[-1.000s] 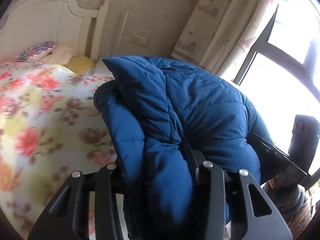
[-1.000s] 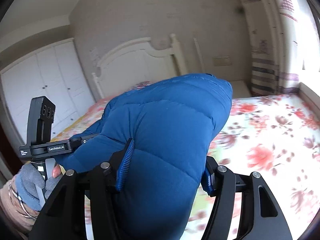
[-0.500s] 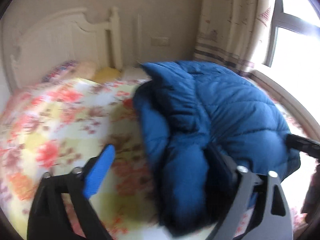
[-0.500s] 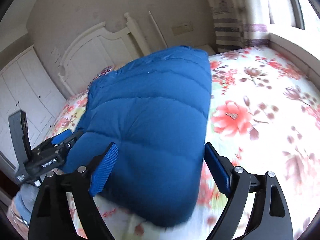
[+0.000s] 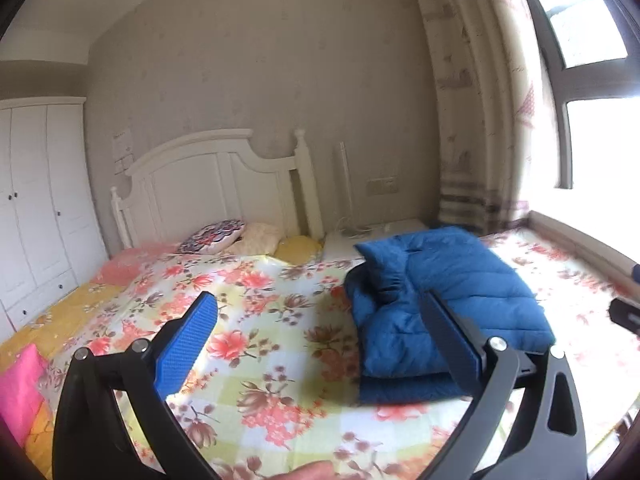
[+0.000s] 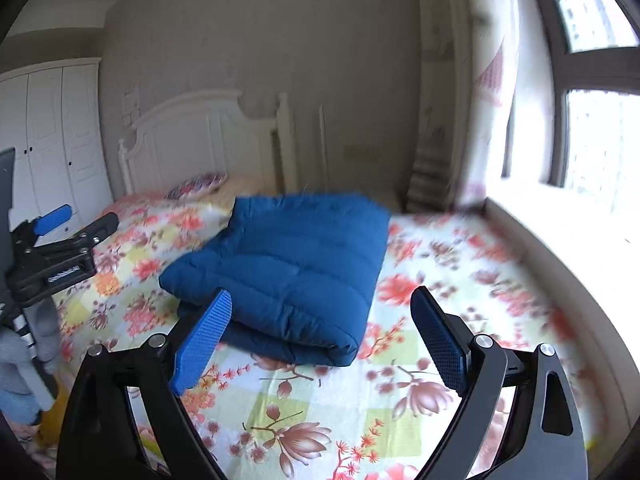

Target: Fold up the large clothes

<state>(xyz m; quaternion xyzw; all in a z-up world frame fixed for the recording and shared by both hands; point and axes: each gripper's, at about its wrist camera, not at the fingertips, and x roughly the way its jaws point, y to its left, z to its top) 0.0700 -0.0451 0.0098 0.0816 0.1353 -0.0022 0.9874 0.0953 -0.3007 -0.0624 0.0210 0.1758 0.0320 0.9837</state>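
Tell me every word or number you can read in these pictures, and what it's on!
None can be read.
Left gripper: pale lettering along its black body, too blurred to read.
Paper on the wall beside the headboard: too small to read.
Blue jacket: no label showing.

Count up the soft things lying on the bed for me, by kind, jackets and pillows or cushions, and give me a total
Blue puffer jacket, folded on the floral bedspread: 1
Pillows or cushions by the headboard, patterned, cream, yellow: 3
Total: 4
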